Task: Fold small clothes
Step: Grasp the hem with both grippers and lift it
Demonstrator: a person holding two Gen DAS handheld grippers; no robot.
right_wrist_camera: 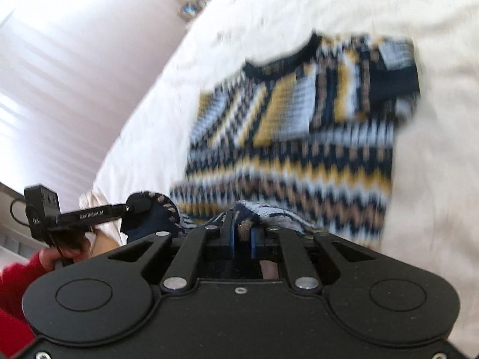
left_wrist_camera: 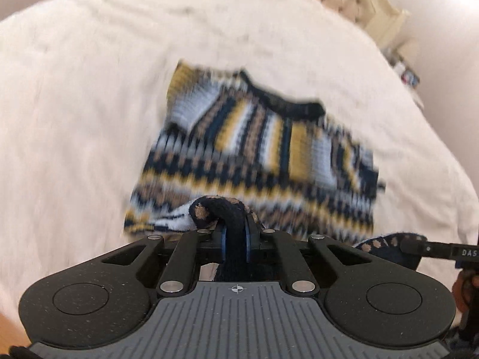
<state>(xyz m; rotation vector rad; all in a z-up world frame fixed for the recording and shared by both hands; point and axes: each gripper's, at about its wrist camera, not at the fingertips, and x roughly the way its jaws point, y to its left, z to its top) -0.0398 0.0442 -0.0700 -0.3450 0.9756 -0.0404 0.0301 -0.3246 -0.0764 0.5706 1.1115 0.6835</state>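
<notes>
- Your left gripper is clenched on the near hem of the patterned sweater, dark ribbing bunched between its fingers.
- Your right gripper pinches the same hem further along.
- The sweater lies on the white bedcover at twelve o'clock from both claws, collar farthest away.
- Its long axis runs hem to collar, so the fold likely carries straight toward twelve, both hands equally near.

A bed covered in a white bedspread carries a zigzag-patterned knit sweater, sleeves folded inward
</notes>
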